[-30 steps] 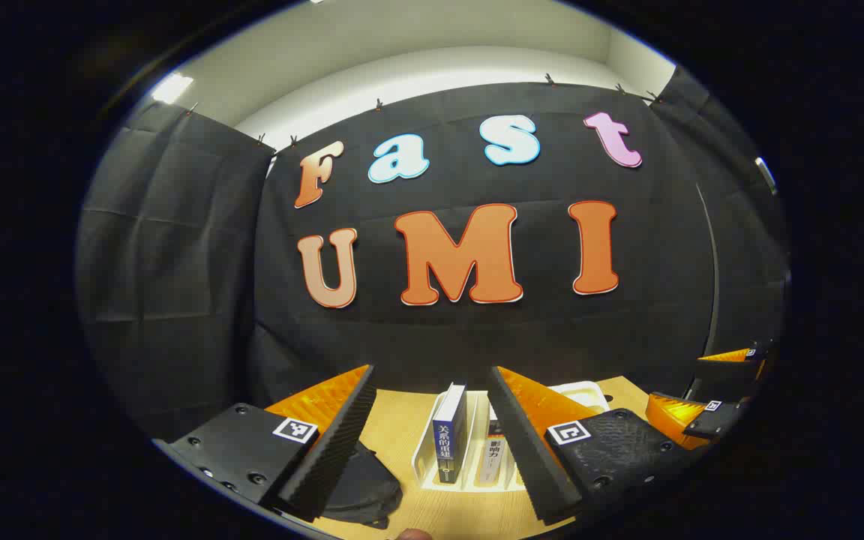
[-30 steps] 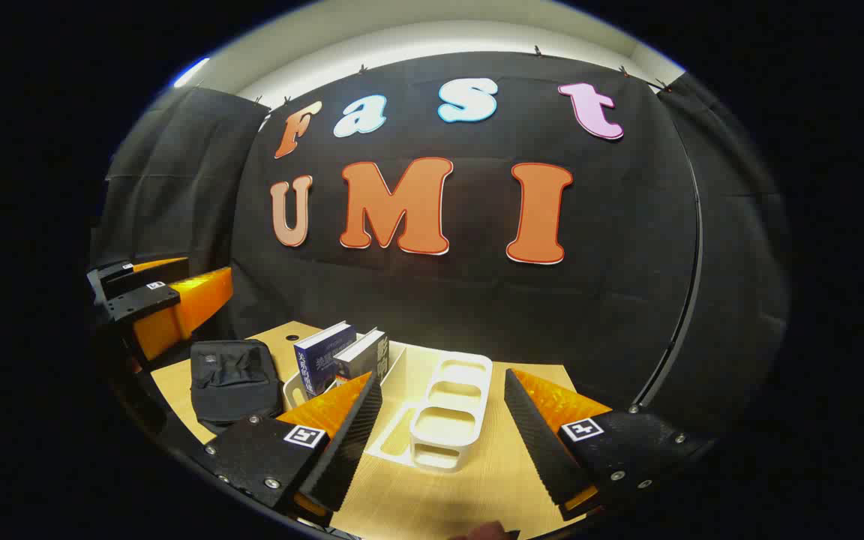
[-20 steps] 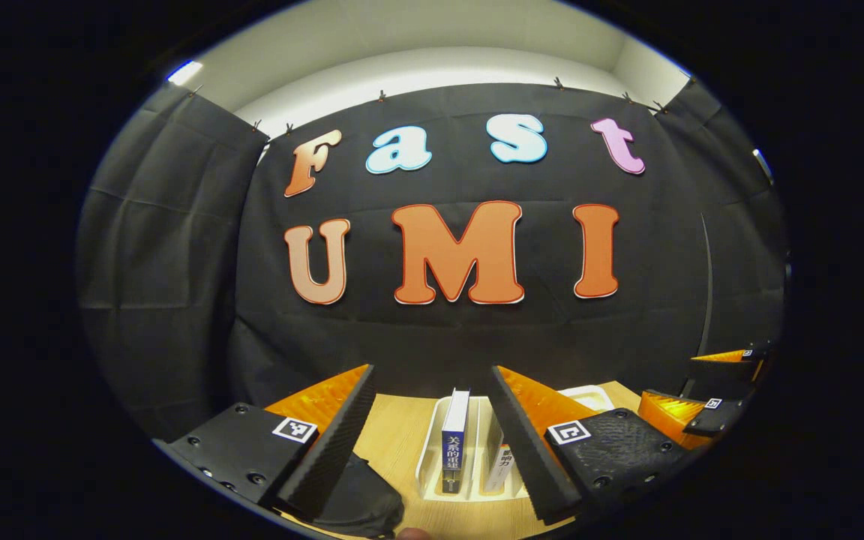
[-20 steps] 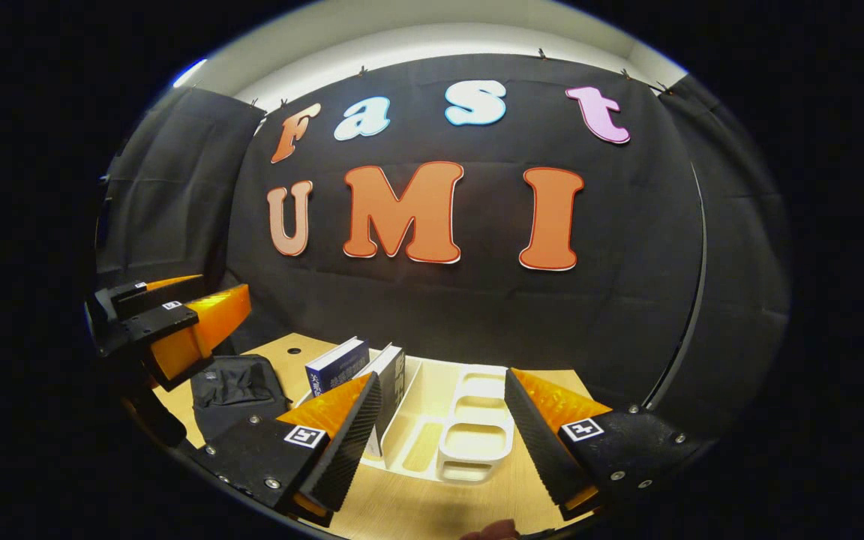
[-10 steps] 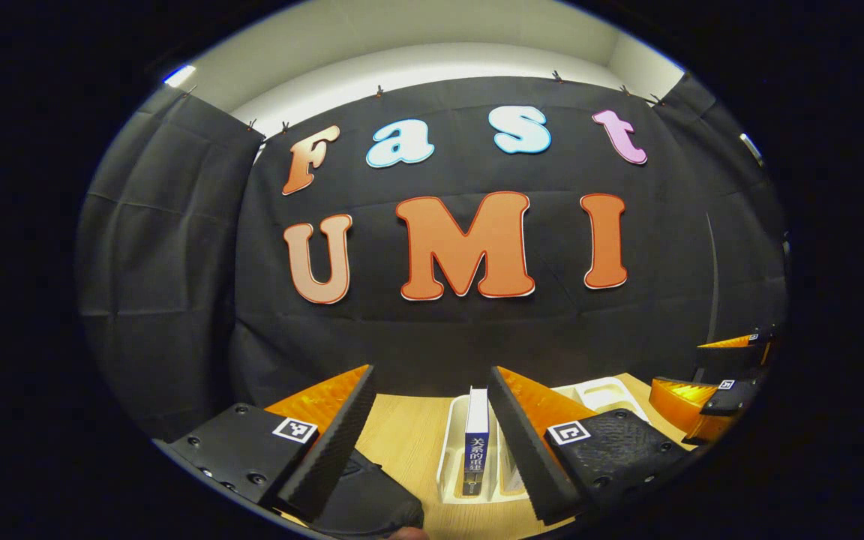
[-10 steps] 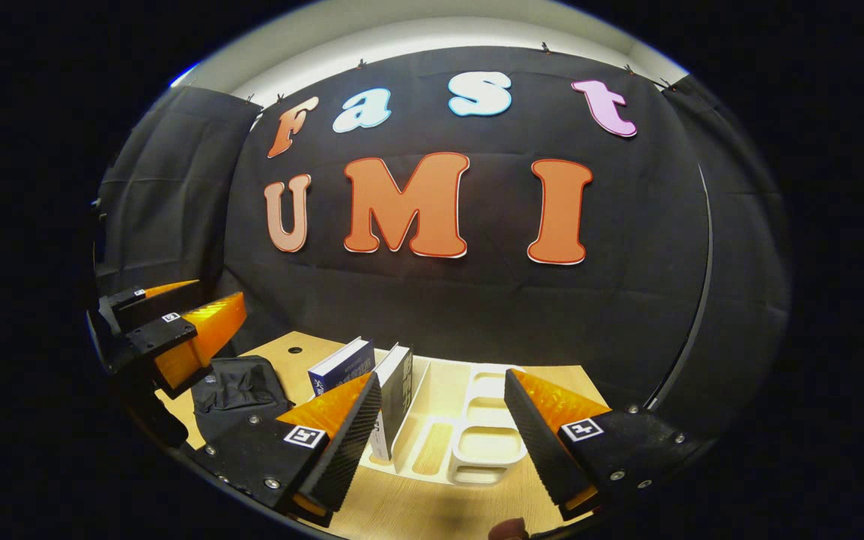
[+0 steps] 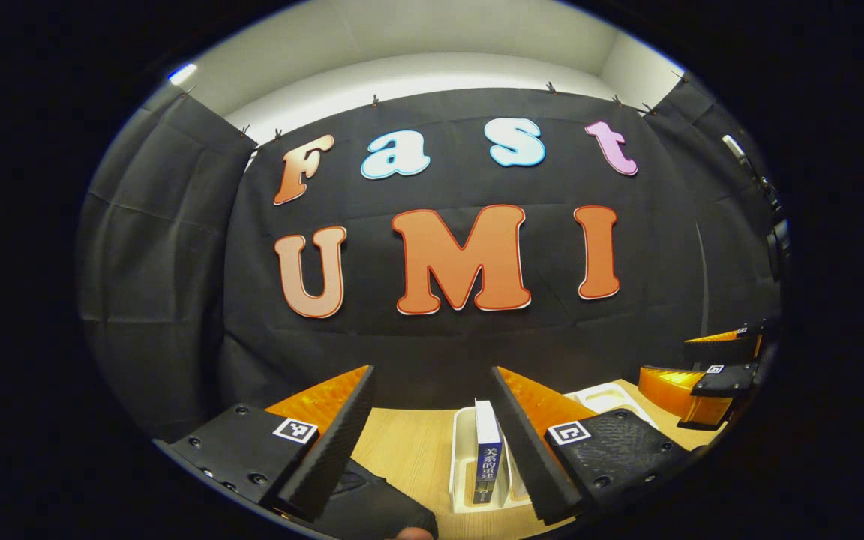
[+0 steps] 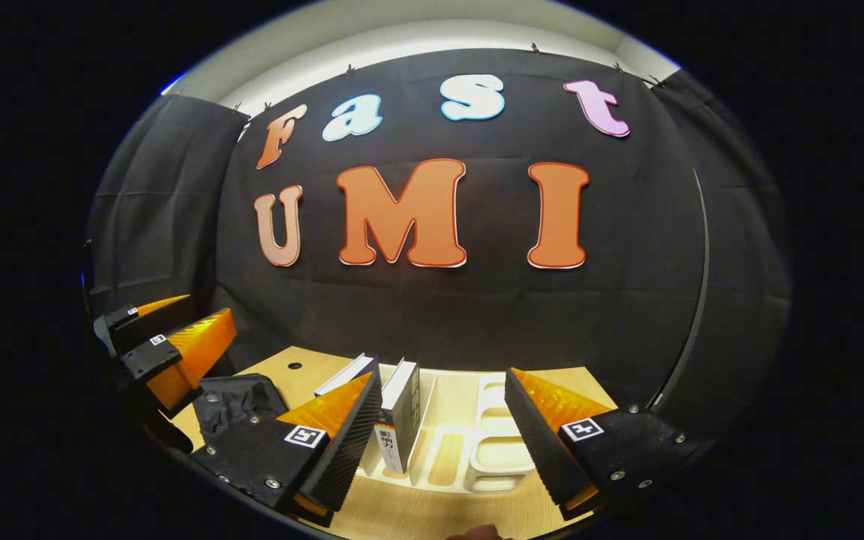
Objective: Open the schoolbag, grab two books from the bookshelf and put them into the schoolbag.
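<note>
Both claws hang wide open holding nothing, and the bag [image 7: 372,510] sits low under the left gripper [image 7: 432,439], nearer it than the right gripper [image 8: 439,442].

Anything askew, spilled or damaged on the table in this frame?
Nothing stands out. Two books, a blue-spined one and a dark one, stand upright in the white bookshelf. The black schoolbag lies slumped beside it on the table. Nothing looks spilled or damaged.

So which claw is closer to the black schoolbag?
Left. The left claw hangs just over the schoolbag. The right claw is off to the side, facing the white bookshelf.
</note>
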The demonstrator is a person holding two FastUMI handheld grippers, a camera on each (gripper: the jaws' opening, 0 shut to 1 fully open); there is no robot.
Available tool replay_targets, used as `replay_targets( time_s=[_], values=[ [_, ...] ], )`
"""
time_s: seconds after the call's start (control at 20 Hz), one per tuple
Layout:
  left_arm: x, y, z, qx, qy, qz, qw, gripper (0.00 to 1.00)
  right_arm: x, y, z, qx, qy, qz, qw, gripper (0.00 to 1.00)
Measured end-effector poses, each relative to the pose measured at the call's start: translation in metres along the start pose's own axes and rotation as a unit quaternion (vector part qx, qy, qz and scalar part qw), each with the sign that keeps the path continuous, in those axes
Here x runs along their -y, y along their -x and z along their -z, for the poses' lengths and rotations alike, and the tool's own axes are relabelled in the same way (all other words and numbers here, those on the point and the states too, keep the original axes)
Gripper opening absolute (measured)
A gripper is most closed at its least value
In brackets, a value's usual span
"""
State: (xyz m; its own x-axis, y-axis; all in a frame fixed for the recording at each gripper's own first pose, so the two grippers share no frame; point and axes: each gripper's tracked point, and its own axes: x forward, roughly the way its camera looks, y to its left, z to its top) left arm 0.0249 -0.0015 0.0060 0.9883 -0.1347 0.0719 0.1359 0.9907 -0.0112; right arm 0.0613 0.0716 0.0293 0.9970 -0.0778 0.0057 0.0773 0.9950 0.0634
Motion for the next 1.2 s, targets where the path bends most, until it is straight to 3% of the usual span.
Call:
replay_targets(
  time_s=[0.2,0.45,0.85,1.2],
  values=[
    [0.011,-0.001,0.001,0.003,0.005,0.038,0.999,0.96,-0.009,-0.004,-0.003,0.003,0.016,0.037,0.999,0.98],
    [0.003,0.013,0.018,-0.03,-0.064,0.08,0.994,0.96,0.001,-0.004,0.006,-0.018,0.029,0.087,0.996,0.98],
    [-0.022,0.025,0.041,-0.074,-0.123,0.054,0.988,0.96,0.006,-0.014,0.003,-0.014,0.032,0.054,0.998,0.98],
    [-0.055,0.046,0.064,-0.136,-0.223,0.048,0.964,0.98,0.023,-0.023,-0.005,-0.003,0.04,0.039,0.998,0.98]
  ],
)
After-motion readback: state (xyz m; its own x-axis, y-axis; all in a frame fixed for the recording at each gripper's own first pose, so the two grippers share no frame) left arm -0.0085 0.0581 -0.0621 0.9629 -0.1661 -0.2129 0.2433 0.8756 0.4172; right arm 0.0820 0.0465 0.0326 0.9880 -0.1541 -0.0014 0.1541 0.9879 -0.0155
